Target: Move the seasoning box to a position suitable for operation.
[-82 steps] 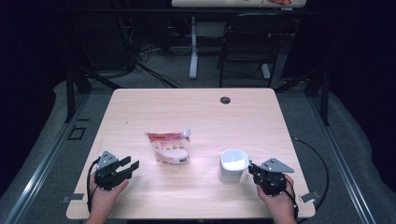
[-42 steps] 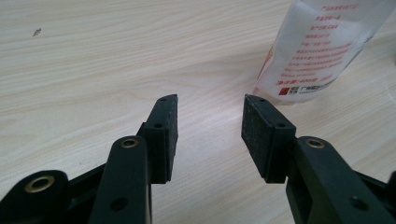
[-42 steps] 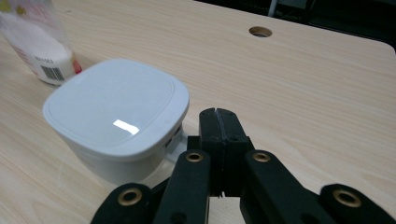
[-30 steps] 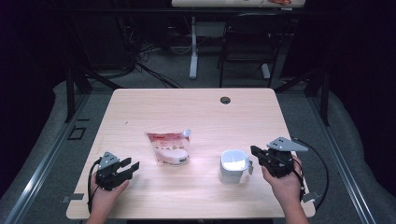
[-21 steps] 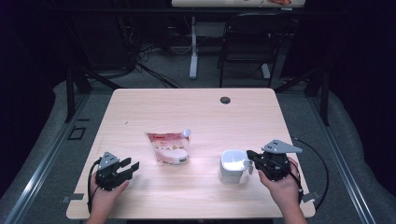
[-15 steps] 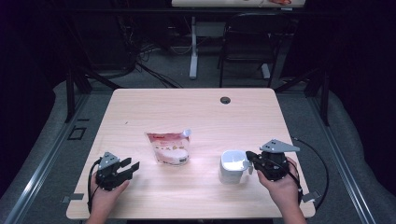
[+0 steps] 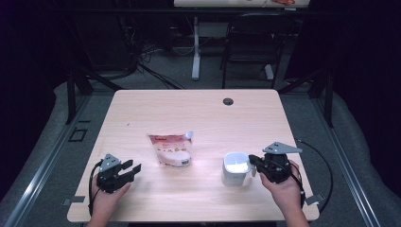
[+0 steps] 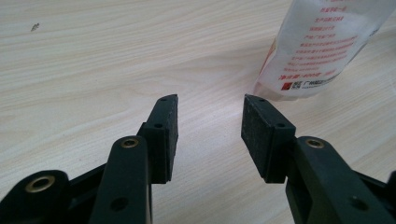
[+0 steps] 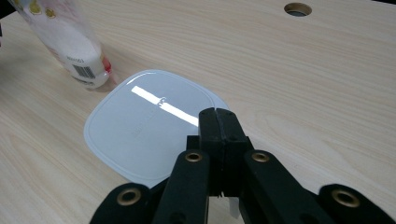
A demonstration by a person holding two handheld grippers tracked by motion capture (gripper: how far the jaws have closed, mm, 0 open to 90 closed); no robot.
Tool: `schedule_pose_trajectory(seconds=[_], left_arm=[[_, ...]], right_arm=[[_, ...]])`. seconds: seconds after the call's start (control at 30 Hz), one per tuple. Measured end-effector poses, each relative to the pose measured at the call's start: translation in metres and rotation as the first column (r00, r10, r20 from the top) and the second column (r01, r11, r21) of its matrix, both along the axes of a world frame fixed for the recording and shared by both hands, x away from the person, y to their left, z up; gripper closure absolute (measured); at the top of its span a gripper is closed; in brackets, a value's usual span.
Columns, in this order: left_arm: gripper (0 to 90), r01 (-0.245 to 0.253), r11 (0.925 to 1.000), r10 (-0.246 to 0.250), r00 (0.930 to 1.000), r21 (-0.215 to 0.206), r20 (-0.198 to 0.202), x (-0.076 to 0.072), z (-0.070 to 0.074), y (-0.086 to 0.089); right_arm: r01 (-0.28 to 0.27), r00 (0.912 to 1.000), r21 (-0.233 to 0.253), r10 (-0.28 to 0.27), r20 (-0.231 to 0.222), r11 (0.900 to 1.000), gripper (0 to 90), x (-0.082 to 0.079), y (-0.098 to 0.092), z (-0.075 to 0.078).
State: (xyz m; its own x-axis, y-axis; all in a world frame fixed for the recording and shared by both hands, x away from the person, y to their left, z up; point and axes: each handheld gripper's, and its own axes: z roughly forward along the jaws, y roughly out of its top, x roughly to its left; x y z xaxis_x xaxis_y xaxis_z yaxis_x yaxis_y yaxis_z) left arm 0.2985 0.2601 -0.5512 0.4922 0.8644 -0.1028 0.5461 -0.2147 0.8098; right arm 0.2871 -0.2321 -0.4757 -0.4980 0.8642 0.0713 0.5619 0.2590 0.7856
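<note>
right tool (image 7: pixel 255 163) moved onto white container (image 7: pixel 235 169) rim, clamped; left tool (image 7: pixel 132 170) wide, bare table (image 7: pixel 203 113) ahead

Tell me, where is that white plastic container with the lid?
In the high view, the white lidded container stands near the table's right front, between the right gripper and the printed pouch.

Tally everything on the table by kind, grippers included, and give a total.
Printed pouches: 1, the pouch lying near the middle of the table.
White lidded containers: 1, the container.
Grippers: 2, the left gripper and the right gripper.
Total: 4.
</note>
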Motion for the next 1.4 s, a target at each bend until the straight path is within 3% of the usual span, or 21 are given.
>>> schedule_pose_trajectory(seconds=[0.33, 0.67, 1.4], left_arm=[[56.5, 0.0, 1.0, 0.0, 1.0, -0.001, 0.001, 0.0, 0.0, 0.0], [56.4, 0.0, 1.0, 0.0, 1.0, -0.002, 0.001, 0.0, 0.0, 0.0], [56.4, 0.0, 1.0, 0.0, 1.0, -0.002, 0.0, 0.0, 0.0, 0.0]], right_arm=[[0.03, 0.9993, 0.04, -0.029, -0.023, 0.999, 90.0, 0.001, -0.002, -0.001], [0.069, 0.9968, 0.124, -0.063, -0.05, 0.99, 90.0, 0.001, -0.007, -0.004], [0.083, 0.9939, 0.219, -0.065, -0.089, 0.972, 90.0, 0.003, -0.017, -0.009]])
